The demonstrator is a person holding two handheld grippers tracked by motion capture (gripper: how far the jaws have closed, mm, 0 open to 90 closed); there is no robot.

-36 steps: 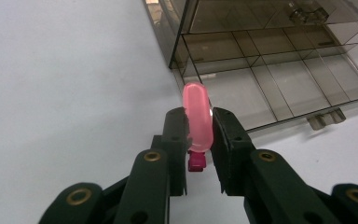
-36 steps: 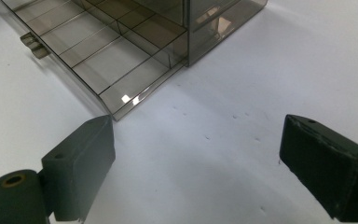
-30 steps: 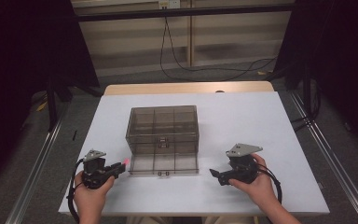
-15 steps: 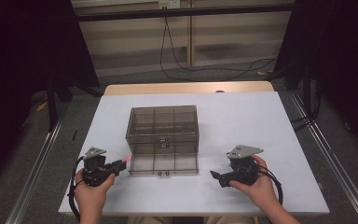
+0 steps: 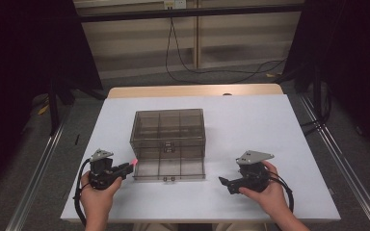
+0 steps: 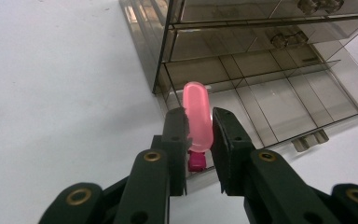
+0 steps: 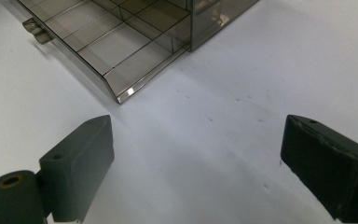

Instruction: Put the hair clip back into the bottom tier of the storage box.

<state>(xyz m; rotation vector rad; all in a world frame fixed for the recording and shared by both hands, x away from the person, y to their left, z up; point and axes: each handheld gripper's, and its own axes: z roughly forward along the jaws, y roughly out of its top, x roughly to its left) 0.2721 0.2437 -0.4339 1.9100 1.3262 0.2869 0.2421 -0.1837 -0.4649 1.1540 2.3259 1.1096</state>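
Now the left gripper (image 6: 199, 128) pinches a small pink tube (image 6: 198, 114) between its two black fingers (image 6: 177, 135). The tube stands out forward from the fingers, with its rounded end pointing toward the smoky clear drawer cabinet (image 6: 261, 42), and a darker pink cap (image 6: 196, 161) shows low between the fingers, at the tube's near end. In the left gripper view the tube's tip lies over the left near corner of the pulled-out bottom drawer (image 6: 284, 98), which is divided into compartments (I cannot tell if the tip is already above a compartment or just beside the drawer's wall).

In the high view the left gripper (image 5: 125, 167) is held at the left front of the cabinet (image 5: 168, 139), and the pink tube (image 5: 134, 161) glows just beside the cabinet's left front corner, very near to it. The cabinet stands in the middle of the white surface (image 5: 250, 120), with its bottom drawer (image 5: 169, 168) drawn out toward the person.

The right gripper (image 5: 227, 183) is held by the right hand (image 5: 265, 190) low over the surface, well apart from the cabinet on its right side. Its fingers (image 7: 77, 163) are spread wide and nothing is between them; beyond them the right gripper view shows the bare surface (image 7: 242, 60) and a corner of the open drawer (image 7: 116, 46).
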